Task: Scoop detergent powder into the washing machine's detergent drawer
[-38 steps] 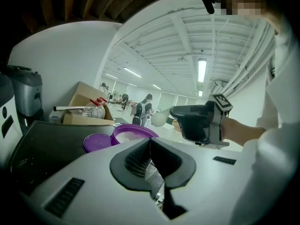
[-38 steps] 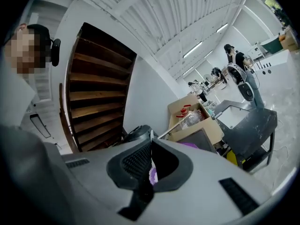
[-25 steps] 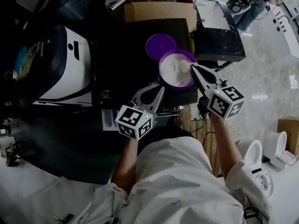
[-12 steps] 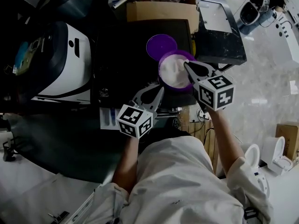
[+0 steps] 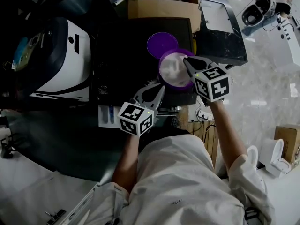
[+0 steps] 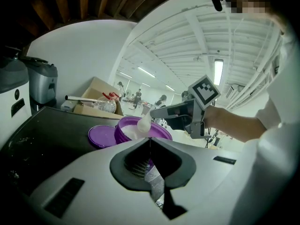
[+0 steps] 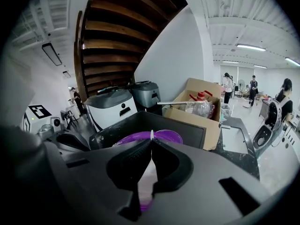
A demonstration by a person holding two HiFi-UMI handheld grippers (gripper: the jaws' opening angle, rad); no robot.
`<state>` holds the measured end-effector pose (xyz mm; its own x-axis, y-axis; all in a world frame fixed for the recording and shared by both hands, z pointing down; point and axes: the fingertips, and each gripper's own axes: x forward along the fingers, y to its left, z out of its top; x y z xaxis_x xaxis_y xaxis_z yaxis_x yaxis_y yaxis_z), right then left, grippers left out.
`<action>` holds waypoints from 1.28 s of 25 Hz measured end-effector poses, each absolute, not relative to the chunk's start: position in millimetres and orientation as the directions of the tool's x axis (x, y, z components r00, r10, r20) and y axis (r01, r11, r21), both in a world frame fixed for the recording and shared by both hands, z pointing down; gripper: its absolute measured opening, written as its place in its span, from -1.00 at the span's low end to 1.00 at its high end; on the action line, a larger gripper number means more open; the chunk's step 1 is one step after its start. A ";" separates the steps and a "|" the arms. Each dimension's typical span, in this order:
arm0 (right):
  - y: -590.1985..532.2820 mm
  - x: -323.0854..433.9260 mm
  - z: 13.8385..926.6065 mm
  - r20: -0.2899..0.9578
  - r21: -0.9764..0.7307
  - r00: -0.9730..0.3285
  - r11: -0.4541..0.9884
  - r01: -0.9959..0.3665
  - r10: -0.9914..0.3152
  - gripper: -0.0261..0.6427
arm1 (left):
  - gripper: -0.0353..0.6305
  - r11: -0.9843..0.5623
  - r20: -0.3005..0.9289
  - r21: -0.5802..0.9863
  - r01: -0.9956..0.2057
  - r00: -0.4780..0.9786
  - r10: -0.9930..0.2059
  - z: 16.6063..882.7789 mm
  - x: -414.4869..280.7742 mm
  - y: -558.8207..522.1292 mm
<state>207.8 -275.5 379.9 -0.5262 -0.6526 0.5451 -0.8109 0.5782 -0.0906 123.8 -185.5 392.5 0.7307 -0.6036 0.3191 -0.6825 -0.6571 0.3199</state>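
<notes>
Scoop held over the powder tub

Your right gripper point(image 5: 186, 62) is clamped on the white plastic scoop point(image 6: 144, 122) above the round purple tub of white powder point(image 6: 122, 135). Your left gripper point(image 5: 161, 89) is closed and empty, just beside the tub.

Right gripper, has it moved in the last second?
Yes: the right gripper, shut on the white scoop, has shifted toward the picture's top left, farther over the purple tub.

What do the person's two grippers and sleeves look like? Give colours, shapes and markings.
The left gripper and right gripper are both grey, with two dark-padded jaws tapering to a point. Each carries a white cube printed with black square markers. The sleeves are pale and end near the elbows.
</notes>
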 end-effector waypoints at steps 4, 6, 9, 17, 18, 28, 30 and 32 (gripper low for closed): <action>-281.4 208.3 386.7 0.589 -0.065 -0.507 0.589 -0.806 -0.629 -0.89 | -0.84 -0.658 0.323 0.316 -0.684 0.729 -0.603 392.7 124.1 -185.7; -284.0 208.9 390.9 0.611 -0.053 -0.496 0.593 -0.804 -0.617 -0.89 | -0.84 -0.657 0.325 0.314 -0.685 0.728 -0.604 392.6 123.7 -186.1; -286.8 208.8 395.9 0.628 -0.043 -0.484 0.594 -0.803 -0.609 -0.89 | -0.84 -0.657 0.330 0.312 -0.687 0.726 -0.603 393.5 122.8 -186.0; -292.8 208.2 405.6 0.659 0.000 -0.447 0.594 -0.805 -0.605 -0.89 | -0.84 -0.653 0.341 0.311 -0.691 0.722 -0.602 396.1 123.0 -187.3; -292.9 207.7 406.2 0.663 0.000 -0.446 0.596 -0.803 -0.602 -0.89 | -0.84 -0.652 0.340 0.311 -0.692 0.721 -0.603 395.8 123.1 -187.8; -291.7 199.5 411.7 0.690 -0.020 -0.462 0.624 -0.781 -0.556 -0.89 | -0.84 -0.647 0.332 0.313 -0.695 0.719 -0.611 394.9 122.0 -192.4; -290.8 198.0 412.9 0.697 -0.019 -0.463 0.632 -0.775 -0.547 -0.89 | -0.84 -0.647 0.330 0.313 -0.695 0.719 -0.612 394.7 121.4 -193.0; -289.3 196.2 414.2 0.705 -0.016 -0.463 0.641 -0.767 -0.537 -0.89 | -0.84 -0.648 0.329 0.313 -0.694 0.719 -0.612 394.7 121.2 -193.2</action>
